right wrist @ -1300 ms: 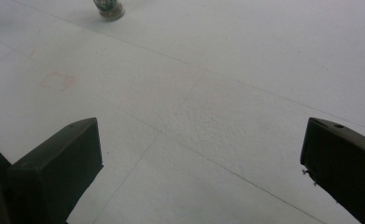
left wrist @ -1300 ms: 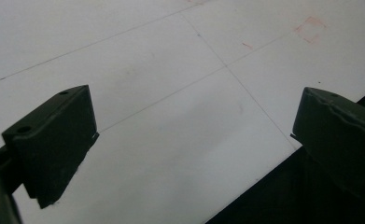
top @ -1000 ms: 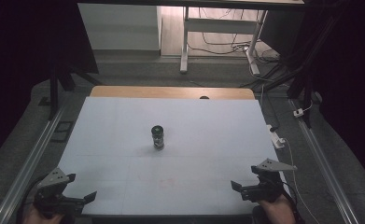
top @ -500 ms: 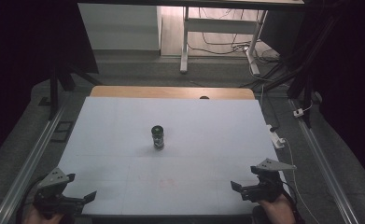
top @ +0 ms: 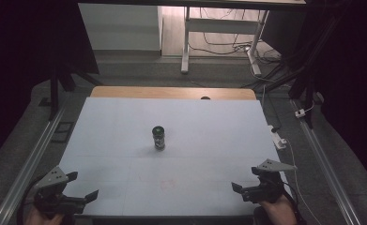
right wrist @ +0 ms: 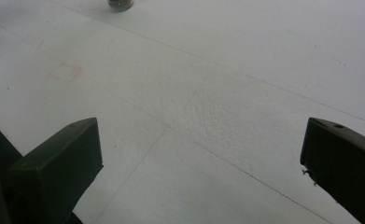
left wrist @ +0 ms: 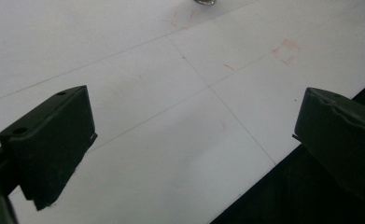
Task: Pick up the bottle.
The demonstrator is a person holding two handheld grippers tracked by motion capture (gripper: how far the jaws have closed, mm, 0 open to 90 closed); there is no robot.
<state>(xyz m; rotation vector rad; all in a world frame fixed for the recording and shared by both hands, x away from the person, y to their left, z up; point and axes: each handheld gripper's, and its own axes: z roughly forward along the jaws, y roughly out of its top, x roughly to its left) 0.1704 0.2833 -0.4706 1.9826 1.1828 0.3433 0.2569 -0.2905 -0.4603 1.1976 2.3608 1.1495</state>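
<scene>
Standing upright near the middle of the desk [top: 125, 140], the small dark-capped bottle [top: 158, 138] is sitting exactly where it sat a second ago; nothing around it is shifting. I am holding the left gripper [top: 80, 185] at the near left corner and the right gripper [top: 244, 180] at the near right corner, both well apart from the bottle, and neither is creeping forward compared with the earlier frames. Both pairs of jaws are standing wide apart and gripping nothing. I am judging from this that the reach is not yet starting. The white surface is showing thin ruled lines and a few faint red marks [right wrist: 68, 71], with a wooden strip along its far edge. Beyond it, grey floor, metal rails, a table frame and loose cables are lying in a dim room.
</scene>
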